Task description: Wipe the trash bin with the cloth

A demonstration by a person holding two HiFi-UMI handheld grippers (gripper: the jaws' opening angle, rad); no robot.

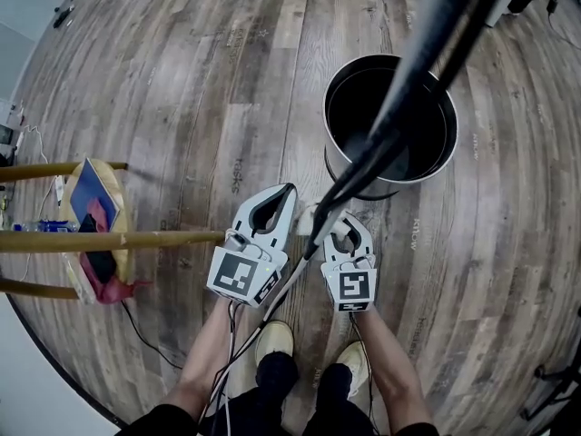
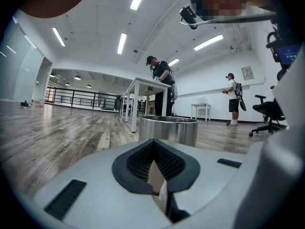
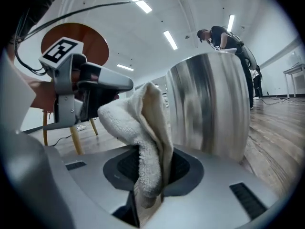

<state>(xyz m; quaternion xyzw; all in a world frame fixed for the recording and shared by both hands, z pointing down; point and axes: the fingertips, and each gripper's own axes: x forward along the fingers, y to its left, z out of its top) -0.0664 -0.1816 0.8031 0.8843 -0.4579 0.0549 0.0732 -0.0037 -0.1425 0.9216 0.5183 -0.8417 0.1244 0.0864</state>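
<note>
Your right tool (image 3: 151, 168) is clamped on the white cloth (image 3: 142, 123), just beside the steel wall of the trash bin (image 1: 364, 183), which stands upright on the wooden floor (image 1: 182, 80). Your left tool (image 2: 153, 150), jaws pressed together with nothing between, sits near the bin.

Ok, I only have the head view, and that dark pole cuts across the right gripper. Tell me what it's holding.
Observer: The right gripper is shut on a white terry cloth, which sticks up from between its fingers.
Operator: Now give me the bin from that side.
Observer: The trash bin shows its shiny steel wall close ahead, just right of the cloth. I cannot tell whether they touch.
Operator: Check the left one.
Observer: The left gripper has its fingers closed tip to tip, with nothing held between them.
</note>
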